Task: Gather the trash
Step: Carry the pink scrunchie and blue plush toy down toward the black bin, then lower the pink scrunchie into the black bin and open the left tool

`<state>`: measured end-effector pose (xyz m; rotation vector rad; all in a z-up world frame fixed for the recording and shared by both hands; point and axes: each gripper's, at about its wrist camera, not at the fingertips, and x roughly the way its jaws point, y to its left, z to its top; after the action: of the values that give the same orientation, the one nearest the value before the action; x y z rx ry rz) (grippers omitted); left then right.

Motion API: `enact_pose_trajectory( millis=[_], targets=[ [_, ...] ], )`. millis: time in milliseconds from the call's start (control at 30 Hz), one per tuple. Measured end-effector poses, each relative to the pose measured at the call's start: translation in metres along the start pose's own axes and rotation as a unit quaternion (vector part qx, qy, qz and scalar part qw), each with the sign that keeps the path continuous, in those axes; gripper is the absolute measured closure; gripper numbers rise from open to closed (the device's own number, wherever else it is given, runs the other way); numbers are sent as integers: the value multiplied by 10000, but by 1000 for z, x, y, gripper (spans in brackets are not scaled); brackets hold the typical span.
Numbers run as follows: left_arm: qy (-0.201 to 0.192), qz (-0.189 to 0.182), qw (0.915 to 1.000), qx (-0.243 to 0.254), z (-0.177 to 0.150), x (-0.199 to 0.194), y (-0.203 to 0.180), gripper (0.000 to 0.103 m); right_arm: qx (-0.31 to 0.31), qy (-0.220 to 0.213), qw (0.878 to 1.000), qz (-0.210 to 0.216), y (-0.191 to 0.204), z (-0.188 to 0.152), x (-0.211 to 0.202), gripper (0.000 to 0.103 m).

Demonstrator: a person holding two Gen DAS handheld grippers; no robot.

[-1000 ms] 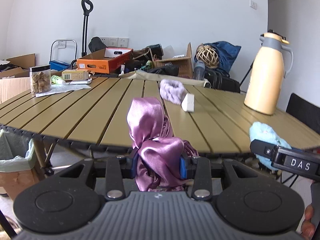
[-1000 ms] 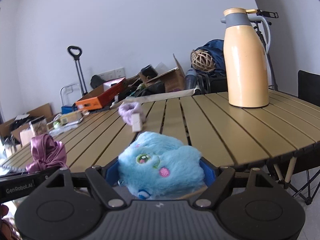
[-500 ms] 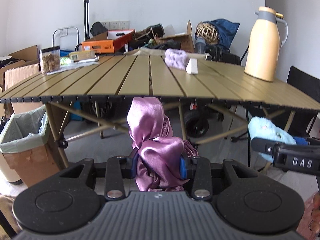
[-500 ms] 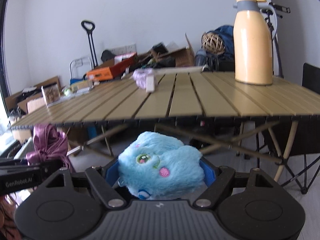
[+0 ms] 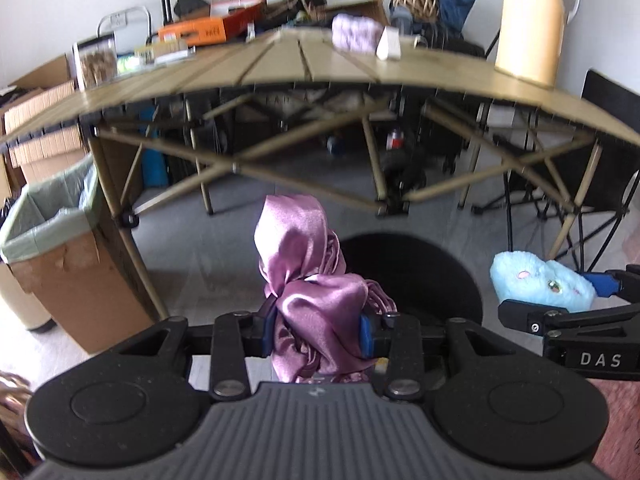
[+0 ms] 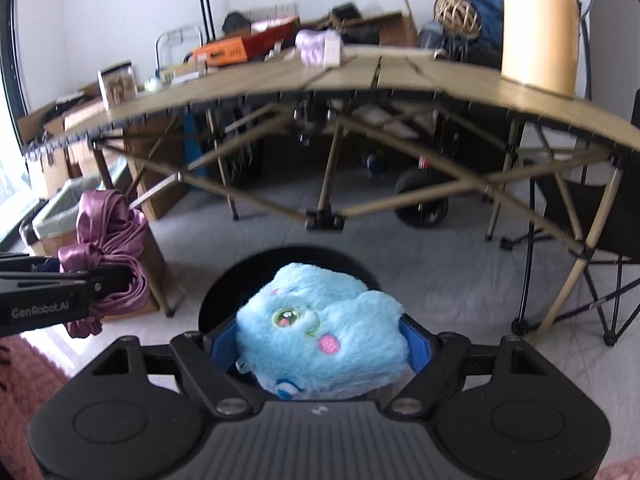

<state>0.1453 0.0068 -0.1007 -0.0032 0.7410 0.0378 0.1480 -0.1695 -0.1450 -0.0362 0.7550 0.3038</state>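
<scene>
My left gripper (image 5: 316, 334) is shut on a knotted purple satin cloth (image 5: 304, 264), which stands up between its blue pads. My right gripper (image 6: 320, 350) is shut on a fluffy light-blue plush toy (image 6: 320, 332) with a green eye and pink cheek. Both hang low in front of the slatted table (image 5: 320, 68), above a round black object (image 5: 420, 272) on the floor. The plush (image 5: 540, 284) shows at the right of the left wrist view, the cloth (image 6: 108, 248) at the left of the right wrist view. A cardboard bin lined with a green bag (image 5: 52, 248) stands at left.
On the table stand a tan thermos (image 5: 528, 20), a lilac fluffy item (image 5: 354, 34) with a white block (image 5: 388, 46), and a clear jar (image 5: 94, 62). Crossed table legs (image 5: 360, 160), a black folding chair (image 6: 600, 220) and a wheeled cart (image 6: 424, 200) crowd the floor behind.
Both grippers have sunk from tabletop height to below the table's edge and tipped downward, each keeping hold of its item. The table's underside, the floor and the bin have come into view.
</scene>
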Motion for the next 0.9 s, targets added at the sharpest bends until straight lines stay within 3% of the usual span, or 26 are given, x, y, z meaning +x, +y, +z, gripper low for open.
enact_pose_trajectory(
  millis=[433, 700, 900],
  targets=[
    [902, 254, 9953, -233, -16, 44, 20, 65, 231, 1095, 9937, -31, -11, -24, 36, 24],
    [1283, 360, 9907, -262, -22, 66, 23, 65, 600, 1479, 9869, -245, -29, -34, 53, 23],
    [1349, 369, 9899, -242, -23, 69, 22, 65, 746, 1558, 9844, -332, -38, -34, 58, 23]
  ],
)
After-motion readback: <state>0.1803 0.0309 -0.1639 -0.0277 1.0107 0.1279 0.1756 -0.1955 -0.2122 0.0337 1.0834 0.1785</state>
